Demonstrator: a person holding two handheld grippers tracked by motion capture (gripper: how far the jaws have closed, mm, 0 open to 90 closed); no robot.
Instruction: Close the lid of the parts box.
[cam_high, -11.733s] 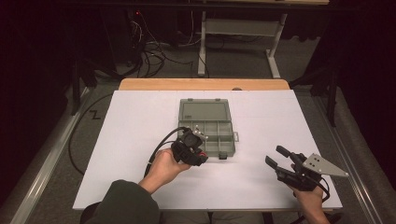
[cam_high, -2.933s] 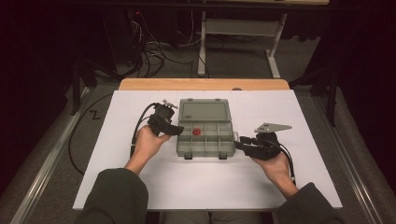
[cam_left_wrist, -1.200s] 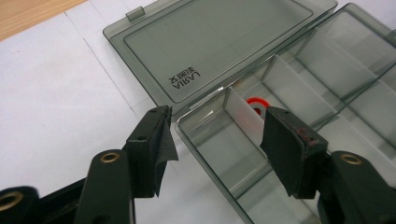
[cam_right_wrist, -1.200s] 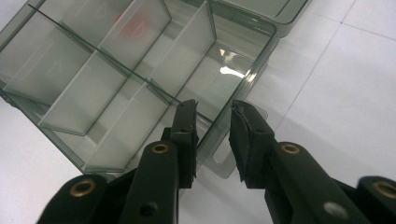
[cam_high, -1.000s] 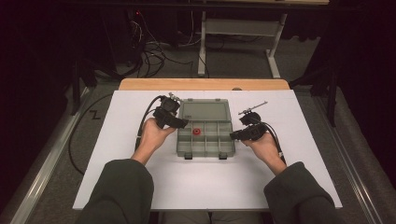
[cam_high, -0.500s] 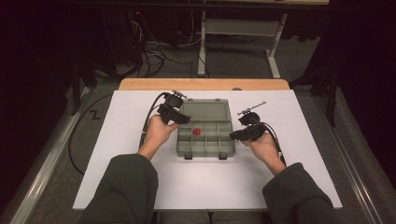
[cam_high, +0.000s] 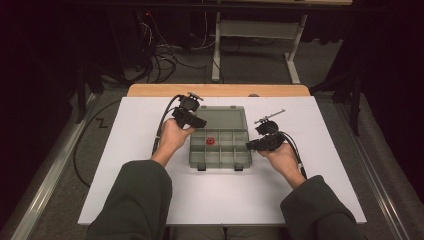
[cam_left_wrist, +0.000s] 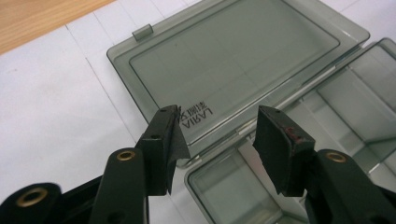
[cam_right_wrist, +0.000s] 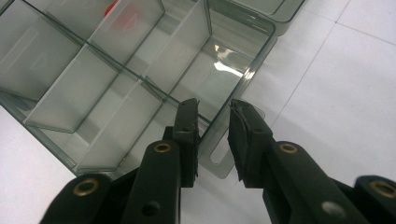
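A smoky grey compartment box (cam_high: 220, 156) lies open mid-table, its lid (cam_high: 223, 118) flat behind it. One red piece (cam_high: 211, 141) sits in a middle compartment, and it shows as a red blur (cam_right_wrist: 122, 13) in the right gripper view. My left gripper (cam_high: 200, 122) hovers at the lid's near left corner. Its jaws have just been closing, with the lid's hinge edge (cam_left_wrist: 219, 135) in the gap (cam_left_wrist: 217, 123) and no pad pressing. My right gripper (cam_high: 250, 146) straddles the tray's right wall (cam_right_wrist: 243, 79) by its slotted tab, jaws (cam_right_wrist: 214, 107) apart.
The box rests on a white sheet (cam_high: 150, 190) over a wooden table edge (cam_high: 150, 90). Cables trail from both grippers toward the person. Beyond the table are a desk frame (cam_high: 255, 30) and loose cords on the floor.
The left gripper has shifted slightly right and away, onto the lid's corner, and its jaws have narrowed. The right gripper has stayed at the tray's right wall.
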